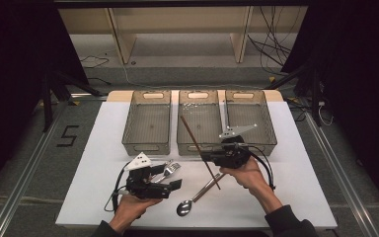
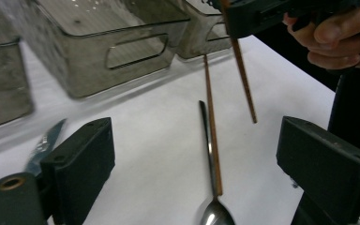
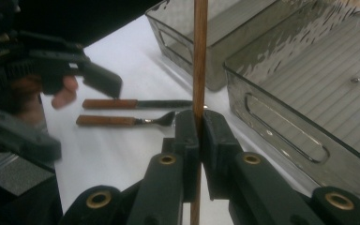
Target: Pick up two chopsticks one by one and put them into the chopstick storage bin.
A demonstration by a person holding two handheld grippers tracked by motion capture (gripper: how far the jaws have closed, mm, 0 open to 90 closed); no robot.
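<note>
The three clear bins stand ahead of both grippers. The right gripper has its jaws pressed together on one wooden chopstick, which rises straight up between them. I think it must stay firm and tip gently into a bin. The left gripper has wide, empty jaws; a spoon and a second chopstick lie between and below them.

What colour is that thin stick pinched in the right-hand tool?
Reddish-brown, like wood. The chopstick shows best in the right gripper view, clamped between the black fingers.
</note>
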